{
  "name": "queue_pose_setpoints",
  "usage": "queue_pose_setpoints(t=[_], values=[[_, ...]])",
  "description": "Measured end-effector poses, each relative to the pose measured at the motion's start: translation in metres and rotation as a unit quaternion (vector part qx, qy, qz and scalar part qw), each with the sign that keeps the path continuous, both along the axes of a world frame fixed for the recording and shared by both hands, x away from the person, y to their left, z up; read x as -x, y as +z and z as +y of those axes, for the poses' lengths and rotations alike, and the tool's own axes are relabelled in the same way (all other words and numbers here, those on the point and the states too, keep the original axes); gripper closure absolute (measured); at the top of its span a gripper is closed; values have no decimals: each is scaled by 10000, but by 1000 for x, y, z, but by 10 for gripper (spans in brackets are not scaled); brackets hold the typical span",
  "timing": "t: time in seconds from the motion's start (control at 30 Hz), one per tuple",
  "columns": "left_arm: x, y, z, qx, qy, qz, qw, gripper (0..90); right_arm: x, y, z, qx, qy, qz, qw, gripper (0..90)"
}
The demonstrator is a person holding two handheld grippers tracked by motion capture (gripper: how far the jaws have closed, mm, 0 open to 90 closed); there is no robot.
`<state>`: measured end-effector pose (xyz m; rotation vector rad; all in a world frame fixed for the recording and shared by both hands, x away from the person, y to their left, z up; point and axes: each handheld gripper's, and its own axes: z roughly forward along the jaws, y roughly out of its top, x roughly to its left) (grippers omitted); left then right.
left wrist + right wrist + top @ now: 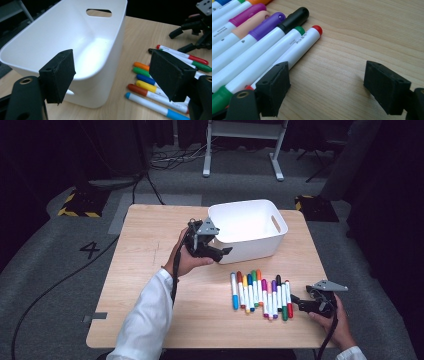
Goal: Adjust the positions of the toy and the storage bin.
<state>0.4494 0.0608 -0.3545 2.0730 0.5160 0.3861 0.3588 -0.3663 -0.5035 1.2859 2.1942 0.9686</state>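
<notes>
Beside the white bin (pixel 248 228), left gripper (pixel 221 253) wide-jawed, empty; right gripper (pixel 295 301) likewise, beside the red marker (pixel 294 50).

the table (pixel 150 285) is seen as pale wood with a fine grain and a matt finish. the white bin (pixel 75 32) looks like smooth plastic with a soft sheen inside. the markers (pixel 262 45) are shown with glossy white plastic barrels and coloured caps. the jaw pads of the right gripper (pixel 325 82) appear as matt black, slightly rough material.
</notes>
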Motion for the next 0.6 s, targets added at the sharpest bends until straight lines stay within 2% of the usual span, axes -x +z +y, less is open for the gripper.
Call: queue_pose_setpoints(t=[0.17,0.27,0.37,0.43,0.57,0.6], values=[[-15,4,-19,-220,-7,-2,9998,236,0,0,0,-4,9,0,10000,215],[-20,3,-25,-234,-13,65,9997,239,0,0,0,-10,4,7,10000,218],[-29,-3,-37,-430,40,108,9990,245,0,0,0,-4,15,-6,10000,219],[-34,-7,-41,-448,70,171,9988,252,0,0,0,-3,16,-7,10000,220],[-39,-11,-49,-517,30,212,9984,334,0,0,0,-5,21,-8,10000,223],[-41,-13,-53,-647,-22,200,9977,375,0,0,0,1,34,-12,10000,226]])
